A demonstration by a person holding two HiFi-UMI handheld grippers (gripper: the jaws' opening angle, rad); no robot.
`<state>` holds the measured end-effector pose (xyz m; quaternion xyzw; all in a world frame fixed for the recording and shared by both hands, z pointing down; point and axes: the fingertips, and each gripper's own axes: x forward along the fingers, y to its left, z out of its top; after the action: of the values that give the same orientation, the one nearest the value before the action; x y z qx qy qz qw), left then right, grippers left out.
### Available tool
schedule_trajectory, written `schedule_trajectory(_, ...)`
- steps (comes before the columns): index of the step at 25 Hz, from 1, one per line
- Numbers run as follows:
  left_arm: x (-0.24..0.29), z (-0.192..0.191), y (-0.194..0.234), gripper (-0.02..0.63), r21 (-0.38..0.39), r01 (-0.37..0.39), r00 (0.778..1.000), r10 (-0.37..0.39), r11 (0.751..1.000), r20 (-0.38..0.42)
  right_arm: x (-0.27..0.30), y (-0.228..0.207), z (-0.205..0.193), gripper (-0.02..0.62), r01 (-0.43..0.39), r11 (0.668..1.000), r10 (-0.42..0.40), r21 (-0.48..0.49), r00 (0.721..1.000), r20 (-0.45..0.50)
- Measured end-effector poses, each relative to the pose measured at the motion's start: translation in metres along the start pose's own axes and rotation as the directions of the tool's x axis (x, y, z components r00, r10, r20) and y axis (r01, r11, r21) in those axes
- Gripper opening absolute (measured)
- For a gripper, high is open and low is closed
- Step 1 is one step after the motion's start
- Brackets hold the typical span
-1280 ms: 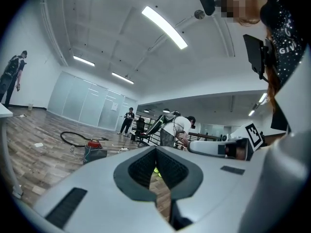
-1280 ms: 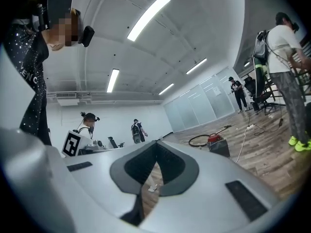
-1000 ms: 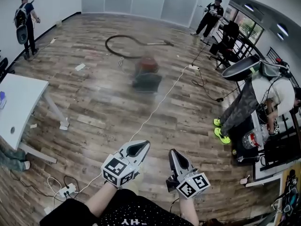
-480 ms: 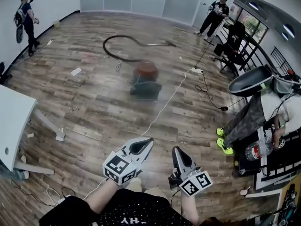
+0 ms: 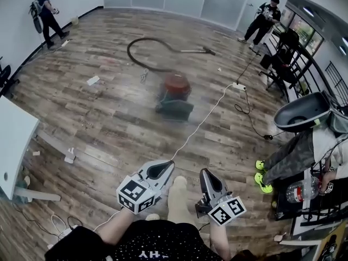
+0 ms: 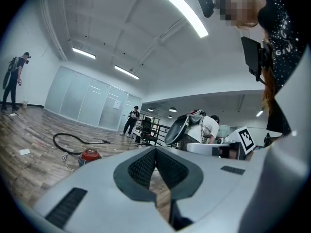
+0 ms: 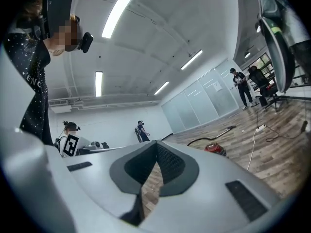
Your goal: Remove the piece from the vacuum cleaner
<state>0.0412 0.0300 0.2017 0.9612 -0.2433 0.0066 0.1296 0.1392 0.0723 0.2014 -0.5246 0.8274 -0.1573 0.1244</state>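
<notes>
Approach to the canister vacuum cleaner (image 5: 175,93) — nothing in hand yet

The red-topped vacuum cleaner sits on the wood floor (image 5: 109,124) just above the middle of the frame, well apart from both grippers, with its dark hose (image 5: 142,64) looping off toward the upper left. The left gripper (image 5: 166,166) and right gripper (image 5: 203,173) are held side by side at the bottom centre, forearms tucked close to the body and tips aimed up-frame at the machine; each has its jaws pressed together with only floor showing beyond them. To do this well, I judge the person should close in and crouch, step clear of the white cable (image 5: 201,125) that runs diagonally past the machine, spread the jaws before reaching, and steady the body with one gripper while the other pulls the piece — which piece comes off cannot be told from here
</notes>
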Motion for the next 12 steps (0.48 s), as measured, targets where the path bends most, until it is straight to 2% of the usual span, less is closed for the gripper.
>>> schedule_trajectory(12,0.183,0.052,0.099,0.008,-0.013,-0.090,0.994,0.091,0.996,0.052,0.123,-0.165,0.072,0.011,-0.101,0.995,0.100,-0.009,0.993,-0.056)
